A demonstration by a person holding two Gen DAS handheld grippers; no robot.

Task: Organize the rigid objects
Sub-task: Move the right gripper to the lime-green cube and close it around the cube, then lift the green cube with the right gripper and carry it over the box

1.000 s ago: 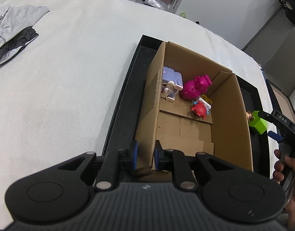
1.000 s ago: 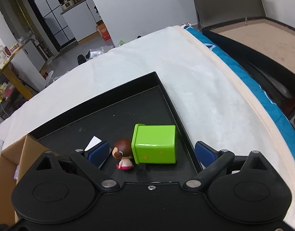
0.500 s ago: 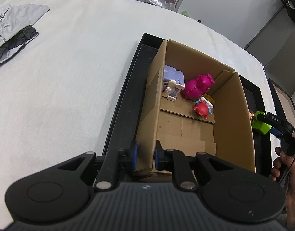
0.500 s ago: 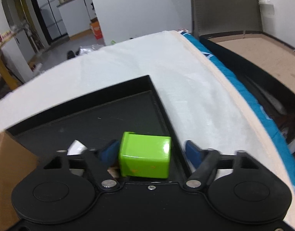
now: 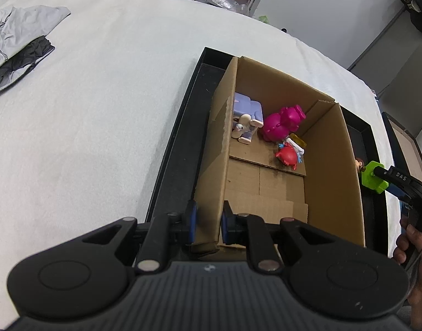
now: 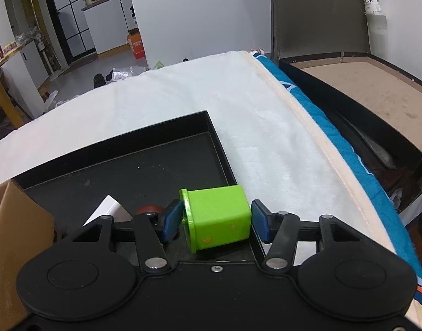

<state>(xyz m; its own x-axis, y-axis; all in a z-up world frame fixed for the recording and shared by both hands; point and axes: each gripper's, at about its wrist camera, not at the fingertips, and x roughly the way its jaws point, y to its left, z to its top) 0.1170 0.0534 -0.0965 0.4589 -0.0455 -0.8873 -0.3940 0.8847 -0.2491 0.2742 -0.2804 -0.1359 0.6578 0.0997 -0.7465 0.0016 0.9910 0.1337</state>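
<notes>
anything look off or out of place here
Mostly tidy. The green block sits tilted between the right gripper pads, which have just been closing on it. A small doll and a white card lie loose in the black tray, outside the cardboard box.

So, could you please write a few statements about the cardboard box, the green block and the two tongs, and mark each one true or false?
1. The left tongs are clamped on a wall of the cardboard box. True.
2. The green block lies inside the box. False: it is outside the box, over the black tray, between the pads of the right tongs, whose jaws have just been closing on it.
3. A magenta toy lies in the box. True.
4. The box stands directly on the white cover. False: it stands in the tray.
5. The box is packed full. False: much of its floor is bare.
</notes>
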